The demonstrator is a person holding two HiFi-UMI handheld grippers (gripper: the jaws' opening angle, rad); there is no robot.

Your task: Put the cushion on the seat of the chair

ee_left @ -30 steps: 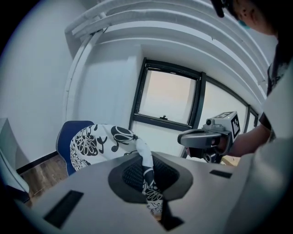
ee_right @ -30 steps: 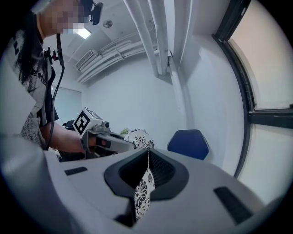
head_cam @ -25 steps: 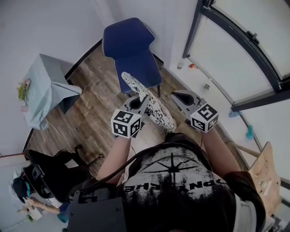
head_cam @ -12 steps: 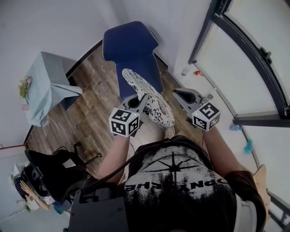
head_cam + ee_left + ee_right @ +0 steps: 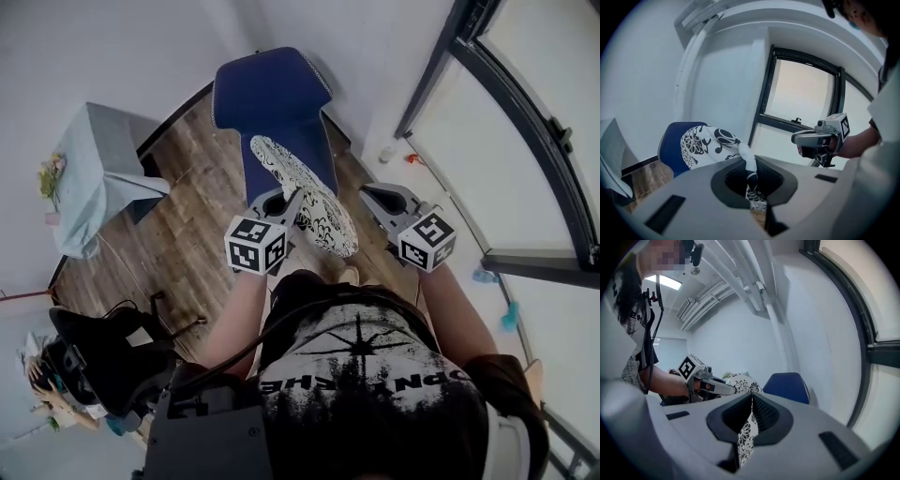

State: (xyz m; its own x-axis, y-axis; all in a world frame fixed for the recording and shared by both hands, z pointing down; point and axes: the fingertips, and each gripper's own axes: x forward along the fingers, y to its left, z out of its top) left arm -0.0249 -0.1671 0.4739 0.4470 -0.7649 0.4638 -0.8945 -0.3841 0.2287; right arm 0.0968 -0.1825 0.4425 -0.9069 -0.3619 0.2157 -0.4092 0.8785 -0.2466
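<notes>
Between my two grippers, in the air in front of the chair, the cushion hangs tilted: a flat oval pad of white cloth printed with black scrollwork. My left gripper has its jaws nearly closed on a bunched fold at one edge. My right gripper has its jaws closed on thin fabric at the other side. Both forearms reach forward and the grippers point slightly down. The chair is blue and padded, with a pale stitched rim. It stands on a wood-plank floor.
</notes>
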